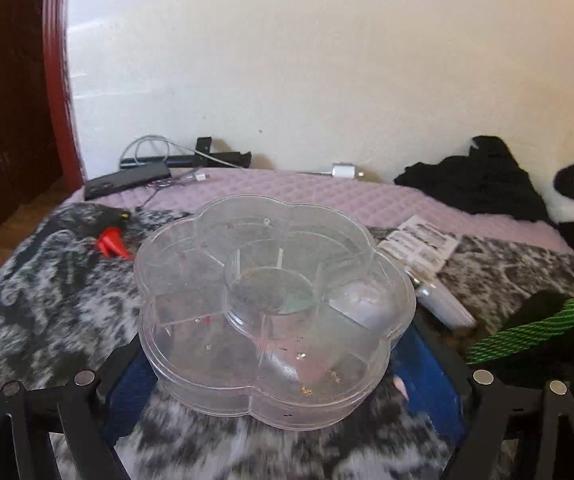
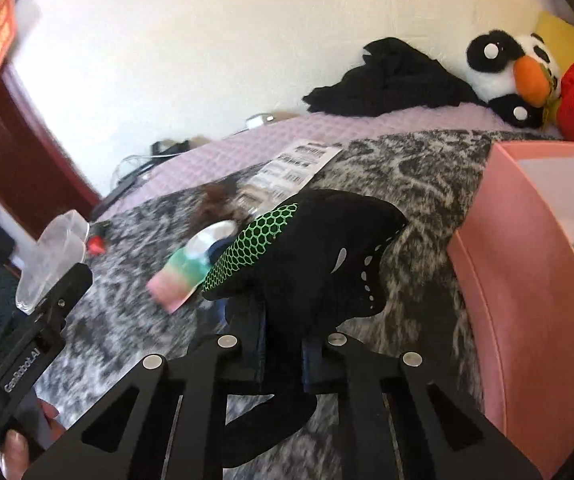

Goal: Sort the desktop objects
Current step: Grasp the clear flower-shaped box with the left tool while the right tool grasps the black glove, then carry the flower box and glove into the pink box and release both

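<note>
Clear plastic flower tray (image 1: 275,312) sits clamped between your left gripper (image 1: 275,368) fingers, held above the grey blanket (image 1: 47,300). Your right gripper (image 2: 283,344) pinches a black sock (image 2: 311,256) with green mesh. Pink bin (image 2: 527,300) just right; penguin plush (image 2: 503,72) far back.

The left gripper (image 1: 275,364) is made of matte black frames with triangular cut-outs, approx. symmetric on both sides. Each side carries two round silver bolt heads on top, and blue pads line the inner faces of the fingers (image 1: 431,376). The right gripper (image 2: 283,344) has the same black frames w/ four silver bolt heads in a row and dark blue pads (mostly hidden). In the right wrist view, at 8 o'clock, the left gripper's black body shows small screws and white lettering "GenRobot.AI". A fingernail of the hand (image 2: 15,446) shows at 7 o'clock.
</note>
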Available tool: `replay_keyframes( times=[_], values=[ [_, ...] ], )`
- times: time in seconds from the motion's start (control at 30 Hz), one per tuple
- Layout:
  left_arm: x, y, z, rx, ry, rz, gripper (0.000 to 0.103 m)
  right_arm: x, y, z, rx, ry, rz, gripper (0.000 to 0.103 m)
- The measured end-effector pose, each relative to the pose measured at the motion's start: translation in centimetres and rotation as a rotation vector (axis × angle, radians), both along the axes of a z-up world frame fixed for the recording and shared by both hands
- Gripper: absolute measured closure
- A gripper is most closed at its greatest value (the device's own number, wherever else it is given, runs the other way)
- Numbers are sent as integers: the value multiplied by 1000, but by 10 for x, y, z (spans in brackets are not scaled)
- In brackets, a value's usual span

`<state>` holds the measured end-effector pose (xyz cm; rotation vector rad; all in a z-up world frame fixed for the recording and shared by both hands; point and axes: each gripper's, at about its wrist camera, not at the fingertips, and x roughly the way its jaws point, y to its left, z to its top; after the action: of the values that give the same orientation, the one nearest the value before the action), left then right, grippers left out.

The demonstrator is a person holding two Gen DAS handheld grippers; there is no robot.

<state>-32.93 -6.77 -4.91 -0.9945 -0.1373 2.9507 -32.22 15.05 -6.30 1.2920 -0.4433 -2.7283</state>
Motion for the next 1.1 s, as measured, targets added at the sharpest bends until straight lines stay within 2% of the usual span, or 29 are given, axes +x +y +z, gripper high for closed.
replay_keyframes(
  times=[0.17, 0.27, 0.5, 0.73, 0.93, 1.1],
  values=[
    [52, -3, 1, 1, -37, 44, 11, 46, 1, 5, -72, -19, 17, 90],
    [83, -7, 2, 33, -60, 67, 11, 74, 4, 9, -117, -25, 29, 90],
    [156, 4, 26, 31, -12, 82, 11, 143, 16, 44, -114, 71, 48, 90],
    [191, 46, 65, 22, 96, -5, 11, 196, 42, 96, -1, 245, 3, 90],
    [215, 92, 99, 9, 197, -106, 11, 224, 83, 126, 89, 360, -102, 90],
    [212, 147, 105, 18, 203, -214, 11, 239, 132, 139, 148, 420, -228, 90]
  ],
)
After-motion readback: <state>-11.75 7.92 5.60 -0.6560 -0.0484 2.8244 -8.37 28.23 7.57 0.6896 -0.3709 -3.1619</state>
